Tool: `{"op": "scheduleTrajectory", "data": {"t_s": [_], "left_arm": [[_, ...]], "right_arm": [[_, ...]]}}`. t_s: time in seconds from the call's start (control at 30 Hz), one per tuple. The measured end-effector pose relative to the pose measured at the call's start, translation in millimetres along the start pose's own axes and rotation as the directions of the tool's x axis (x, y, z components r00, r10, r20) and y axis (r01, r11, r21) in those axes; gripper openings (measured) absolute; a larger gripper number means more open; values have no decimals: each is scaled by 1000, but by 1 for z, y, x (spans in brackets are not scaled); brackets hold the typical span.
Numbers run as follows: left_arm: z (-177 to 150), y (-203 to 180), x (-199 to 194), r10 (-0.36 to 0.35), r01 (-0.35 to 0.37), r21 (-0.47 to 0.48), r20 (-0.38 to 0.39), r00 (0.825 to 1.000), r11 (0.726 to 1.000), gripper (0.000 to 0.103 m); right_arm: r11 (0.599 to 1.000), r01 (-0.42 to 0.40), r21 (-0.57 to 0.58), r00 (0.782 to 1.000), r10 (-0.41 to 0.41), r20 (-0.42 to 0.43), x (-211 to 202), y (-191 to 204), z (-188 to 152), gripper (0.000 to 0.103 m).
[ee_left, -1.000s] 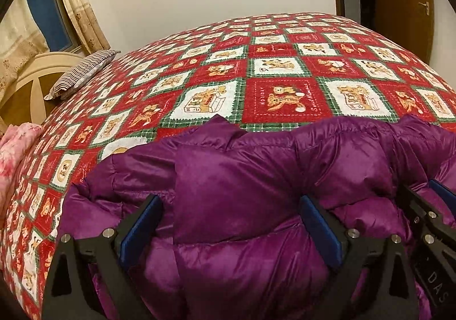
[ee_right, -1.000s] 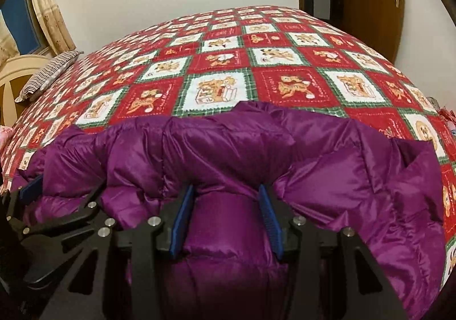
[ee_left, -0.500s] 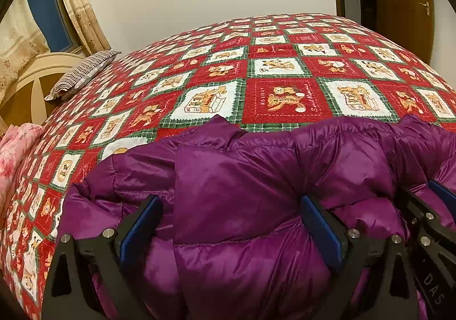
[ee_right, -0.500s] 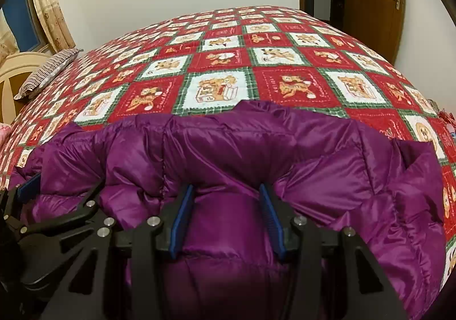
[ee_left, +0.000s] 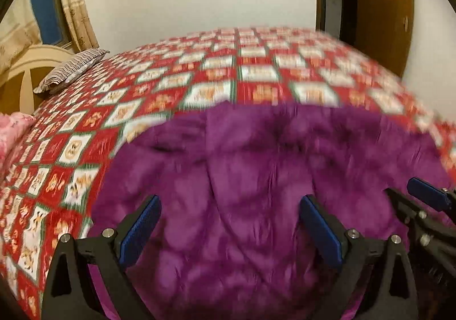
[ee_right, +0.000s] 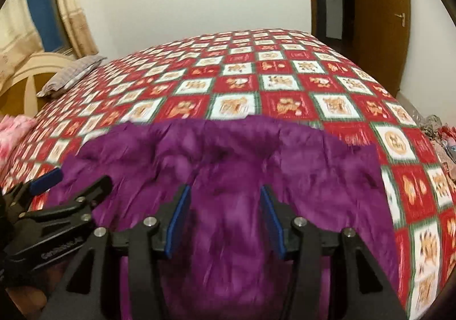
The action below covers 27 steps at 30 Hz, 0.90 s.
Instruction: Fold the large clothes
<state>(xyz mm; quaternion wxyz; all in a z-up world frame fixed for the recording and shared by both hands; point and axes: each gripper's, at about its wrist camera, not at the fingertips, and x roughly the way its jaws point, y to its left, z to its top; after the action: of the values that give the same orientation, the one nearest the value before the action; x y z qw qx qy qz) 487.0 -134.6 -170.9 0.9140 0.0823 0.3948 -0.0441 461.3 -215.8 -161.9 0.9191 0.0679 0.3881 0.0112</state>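
A purple padded jacket (ee_left: 256, 177) lies bunched on the near part of the bed; it also shows in the right wrist view (ee_right: 228, 160). My left gripper (ee_left: 230, 208) is open wide, its blue pads (ee_left: 141, 227) standing over the jacket with nothing between them. My right gripper (ee_right: 225, 206) is partly open above the jacket, pads (ee_right: 178, 220) apart, holding nothing. Each gripper shows at the edge of the other's view: the right one (ee_left: 424, 197) and the left one (ee_right: 57, 186). Both views are blurred by motion.
The bed carries a red, green and white patchwork quilt (ee_right: 285, 86). A striped pillow (ee_left: 71, 69) and a cream headboard (ee_left: 25, 63) are at the far left, pink fabric (ee_left: 11, 131) at the left edge. A wooden door (ee_right: 382, 20) stands at the back right.
Both grippers have lifted up and back from the jacket, which now sits lower and flatter in view. The right gripper's pads, which bracketed a fold, have spread wider.
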Motion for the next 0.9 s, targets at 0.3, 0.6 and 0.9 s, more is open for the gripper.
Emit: {"op": "scheduleTrajectory", "data": {"t_s": [0.3, 0.6, 0.9], "left_arm": [[-15, 0, 21, 11, -11, -19, -6, 1000, 1000, 101], [-21, -3, 20, 28, -28, -17, 12, 1000, 999, 102], [-22, -5, 20, 40, -39, -12, 19, 999, 999, 102]], "right_arm": [[999, 26, -28, 999, -27, -24, 23, 0, -25, 54], [999, 28, -25, 1000, -28, -1, 21, 3, -29, 54], [999, 32, -29, 999, -32, 1, 21, 3, -29, 54]]}}
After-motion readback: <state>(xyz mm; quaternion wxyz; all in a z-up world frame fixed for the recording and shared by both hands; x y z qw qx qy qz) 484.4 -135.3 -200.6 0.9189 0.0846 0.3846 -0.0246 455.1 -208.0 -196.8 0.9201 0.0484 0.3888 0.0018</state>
